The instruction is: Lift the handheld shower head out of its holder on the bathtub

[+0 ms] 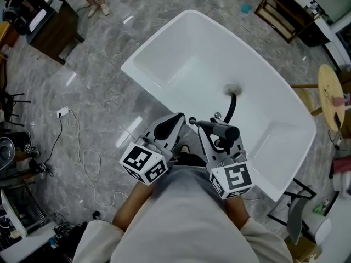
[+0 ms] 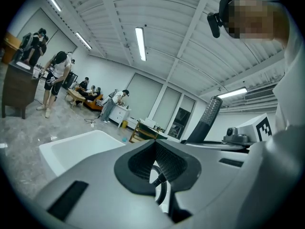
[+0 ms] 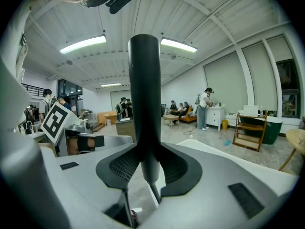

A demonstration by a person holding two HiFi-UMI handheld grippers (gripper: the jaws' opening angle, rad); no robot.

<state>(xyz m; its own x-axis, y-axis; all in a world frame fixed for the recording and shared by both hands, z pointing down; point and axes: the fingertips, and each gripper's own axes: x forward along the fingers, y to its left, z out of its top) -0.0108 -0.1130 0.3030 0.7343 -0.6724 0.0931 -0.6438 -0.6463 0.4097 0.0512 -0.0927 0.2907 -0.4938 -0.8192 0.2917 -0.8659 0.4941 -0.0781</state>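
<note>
Gloss against matt here.
White bathtub shines smooth and glossy, the grey marble-look floor gleams polished, and the shower head shows plain matt black, smooth along its handle.

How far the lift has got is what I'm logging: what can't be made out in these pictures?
The holder: head view, hidden beneath the right gripper and the shower head it clamps; whether the head is clear of it cannot be told.
The hose: head view, near end runs behind that gripper.
The bathtub, near rim: head view, covered by the left gripper, the right gripper and the person's torso.
</note>
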